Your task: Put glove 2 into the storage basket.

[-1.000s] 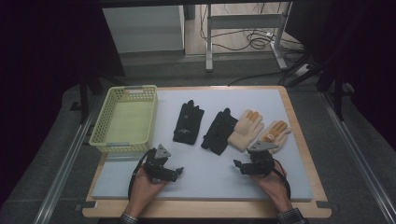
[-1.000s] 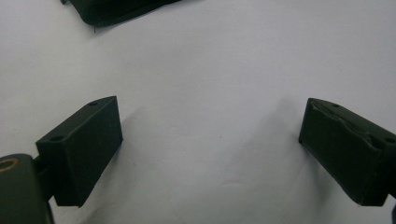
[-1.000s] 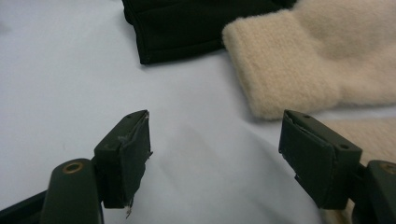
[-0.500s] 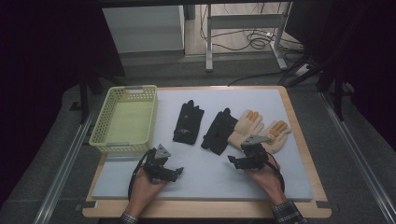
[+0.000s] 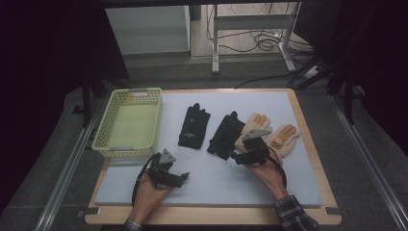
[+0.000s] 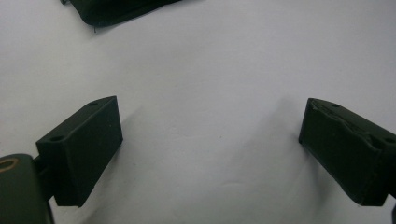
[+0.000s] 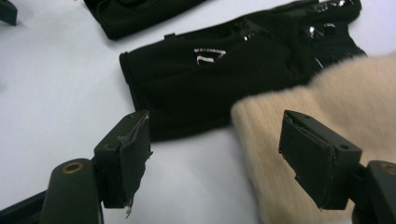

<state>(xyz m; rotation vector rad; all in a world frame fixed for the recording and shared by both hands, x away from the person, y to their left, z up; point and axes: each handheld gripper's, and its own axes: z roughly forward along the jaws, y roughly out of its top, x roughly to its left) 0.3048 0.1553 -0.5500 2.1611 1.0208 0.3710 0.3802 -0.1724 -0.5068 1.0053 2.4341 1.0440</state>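
The right gripper (image 7: 212, 156) is wide open at the cuff of the tan glove (image 7: 327, 102), which lies on the black glove (image 7: 224, 74). It might grab both.

Ahead of my right claw (image 7: 212, 154) the cuffs of a black fabric glove (image 7: 210, 88) and a beige knitted glove (image 7: 327, 107) block the path, overlapping. My left claw (image 6: 210, 154) faces bare white counter (image 6: 219, 84). The pale yellow plastic basket (image 5: 129, 122) walls off the left side.
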